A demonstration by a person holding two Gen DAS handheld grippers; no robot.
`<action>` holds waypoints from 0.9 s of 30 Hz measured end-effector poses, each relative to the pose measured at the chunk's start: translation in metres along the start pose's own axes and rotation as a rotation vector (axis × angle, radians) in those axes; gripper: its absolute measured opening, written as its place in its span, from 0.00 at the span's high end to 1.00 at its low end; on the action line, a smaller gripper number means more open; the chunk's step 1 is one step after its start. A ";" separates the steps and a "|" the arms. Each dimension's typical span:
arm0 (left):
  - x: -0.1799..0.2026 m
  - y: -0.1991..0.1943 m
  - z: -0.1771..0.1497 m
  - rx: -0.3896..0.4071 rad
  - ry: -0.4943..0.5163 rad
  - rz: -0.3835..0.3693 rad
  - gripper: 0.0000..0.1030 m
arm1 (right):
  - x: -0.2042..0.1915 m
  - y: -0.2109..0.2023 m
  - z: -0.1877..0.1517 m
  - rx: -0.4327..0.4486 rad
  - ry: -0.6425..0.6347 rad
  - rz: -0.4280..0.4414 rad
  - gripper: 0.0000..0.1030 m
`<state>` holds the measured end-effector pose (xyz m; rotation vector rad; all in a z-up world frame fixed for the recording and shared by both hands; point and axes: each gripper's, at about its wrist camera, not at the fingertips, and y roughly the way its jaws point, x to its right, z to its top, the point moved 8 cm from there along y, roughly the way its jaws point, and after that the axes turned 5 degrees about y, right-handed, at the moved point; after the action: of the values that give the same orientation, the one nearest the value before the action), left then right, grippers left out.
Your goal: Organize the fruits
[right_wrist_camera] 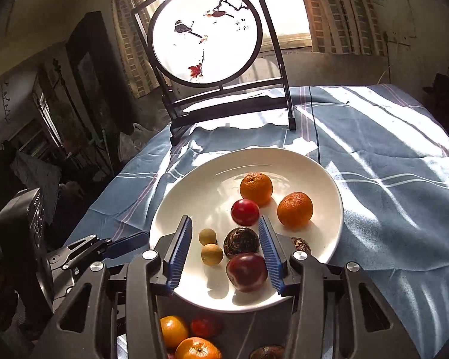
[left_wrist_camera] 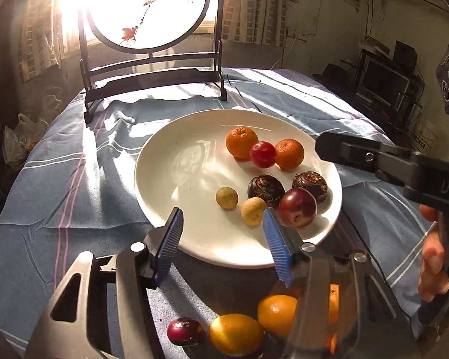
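1. Both my jaws stand spread, pinching nothing; left gripper (left_wrist_camera: 221, 239), right gripper (right_wrist_camera: 226, 254).
2. Eight fruits already rest on the white plate (left_wrist_camera: 176, 191); dark plum (right_wrist_camera: 247, 272) nearest.
3. Oranges (left_wrist_camera: 235, 333) still wait below the rim.

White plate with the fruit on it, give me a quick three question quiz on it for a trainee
1. How many fruits lie on the white plate?
2. True or false: the left gripper holds a fruit.
3. The bright red fruit lies nearest to: A) the two oranges, B) the two small tan fruits, C) the round screen.

Key: 1. Eight. 2. False; its jaws stand open and empty. 3. A: one orange, the other orange.
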<state>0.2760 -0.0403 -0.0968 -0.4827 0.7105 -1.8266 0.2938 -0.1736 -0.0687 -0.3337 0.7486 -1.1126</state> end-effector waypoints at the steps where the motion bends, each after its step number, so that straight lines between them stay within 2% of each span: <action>1: 0.002 -0.010 -0.005 0.009 0.009 0.001 0.47 | -0.001 -0.009 -0.004 0.009 -0.010 0.004 0.55; 7: 0.032 -0.070 -0.056 0.020 0.094 -0.051 0.47 | 0.014 -0.064 -0.049 0.025 0.023 0.035 0.54; 12: 0.063 -0.099 -0.104 -0.009 0.171 -0.079 0.47 | 0.033 -0.095 -0.090 0.021 0.087 0.030 0.54; 16: 0.077 -0.097 -0.126 -0.040 0.197 -0.074 0.49 | 0.040 -0.105 -0.115 0.004 0.119 0.031 0.54; 18: 0.077 -0.089 -0.131 -0.066 0.166 -0.089 0.62 | 0.039 -0.105 -0.125 -0.010 0.114 0.026 0.54; 21: 0.075 -0.076 -0.135 -0.087 0.134 -0.097 0.74 | 0.035 -0.108 -0.136 -0.022 0.106 0.027 0.54; 27: 0.075 -0.062 -0.133 -0.088 0.105 -0.117 0.74 | 0.030 -0.116 -0.145 -0.031 0.084 0.030 0.54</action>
<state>0.1233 -0.0625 -0.1544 -0.4969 0.8524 -1.9475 0.1217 -0.2331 -0.1146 -0.3023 0.8430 -1.0931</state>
